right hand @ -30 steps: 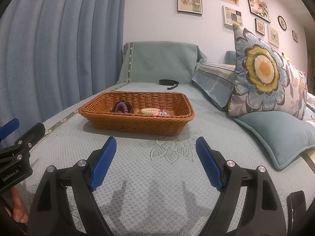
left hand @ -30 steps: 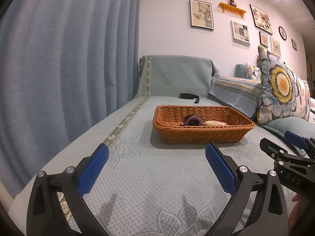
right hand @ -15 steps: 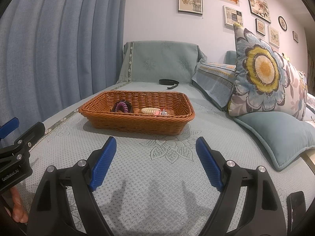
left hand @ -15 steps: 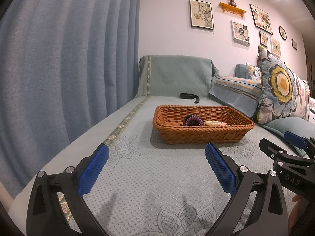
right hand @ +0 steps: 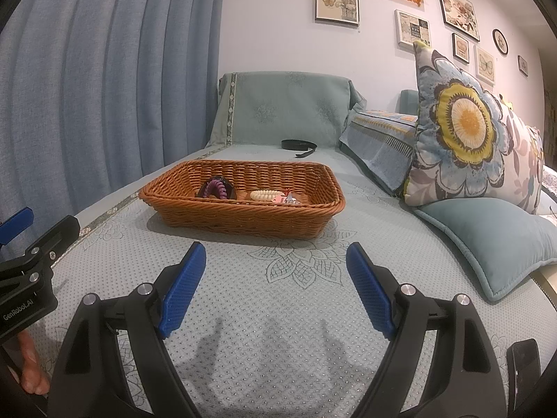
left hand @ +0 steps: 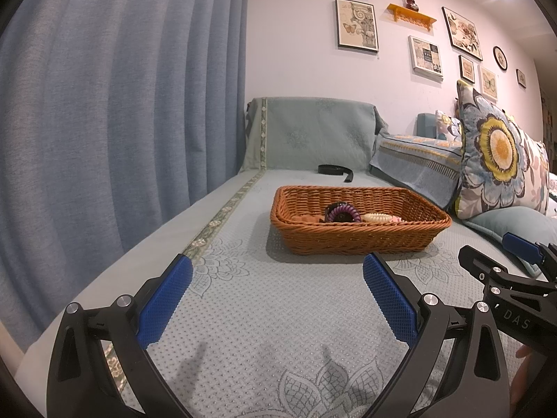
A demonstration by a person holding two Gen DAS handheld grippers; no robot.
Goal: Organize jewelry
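Two handheld grippers hover low over a pale green patterned sofa cover, each filmed from its own wrist camera. In the left wrist view, the left gripper fills the bottom of the frame, its blue-padded jaws spread wide apart with nothing between them. At the lower right edge of that frame the right gripper shows from the side.

In the right wrist view, the right gripper sits at the bottom centre, its jaws likewise released and empty, and part of the left gripper enters from the lower left edge, with fingertips of a person's hand beneath it.

A brown wicker basket rests on the sofa cover beyond both grippers, near the middle of each frame. Inside it lie a purple coiled hair tie, a cream beaded bracelet beside it, and a small pink item too small to identify.

Behind the basket lies a black strap. A floral cushion and a plain teal cushion stand at the right, blue curtains fill the left, and framed pictures hang on the wall at the top.
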